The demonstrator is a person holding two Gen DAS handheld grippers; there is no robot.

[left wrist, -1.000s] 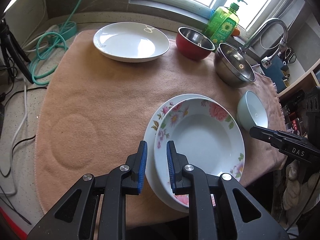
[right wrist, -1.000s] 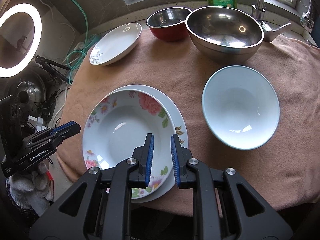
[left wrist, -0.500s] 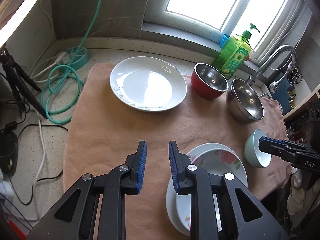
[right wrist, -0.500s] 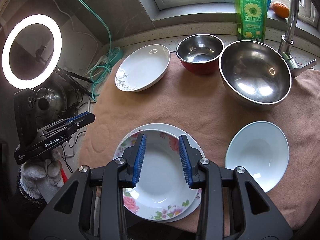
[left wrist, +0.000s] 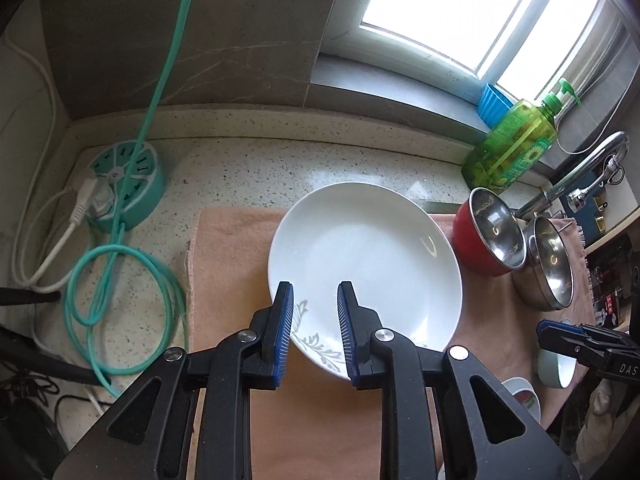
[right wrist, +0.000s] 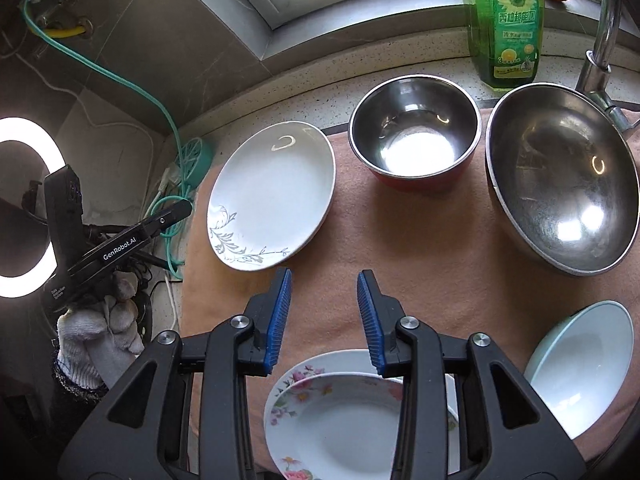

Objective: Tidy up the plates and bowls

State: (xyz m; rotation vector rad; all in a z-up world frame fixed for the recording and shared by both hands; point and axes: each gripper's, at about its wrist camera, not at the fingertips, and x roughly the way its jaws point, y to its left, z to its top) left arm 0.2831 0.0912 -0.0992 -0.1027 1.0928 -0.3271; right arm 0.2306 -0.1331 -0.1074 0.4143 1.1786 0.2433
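Judging by how things lie, the sorting is partly done. At the lower centre of the right wrist view, a floral plate already sits nested on a second floral-rimmed plate beneath it. The rest looks unsorted, each piece apart on the peach cloth covering the worktop.

From left to right in that view: a white plate with a grey leaf sprig left of centre, a red bowl with a steel lining at upper middle, a large steel bowl at right, and a pale blue bowl at lower right.

The left tool hovers over the near rim of the white plate, its jaws a narrow gap apart and gripping nothing. The right tool has just been opening; nothing lies between its jaws, only bare cloth beyond.

A teal cable coil and round power hub lie off the cloth at left, and the green soap bottle stands behind the bowls. I see nothing blocking the white plate.
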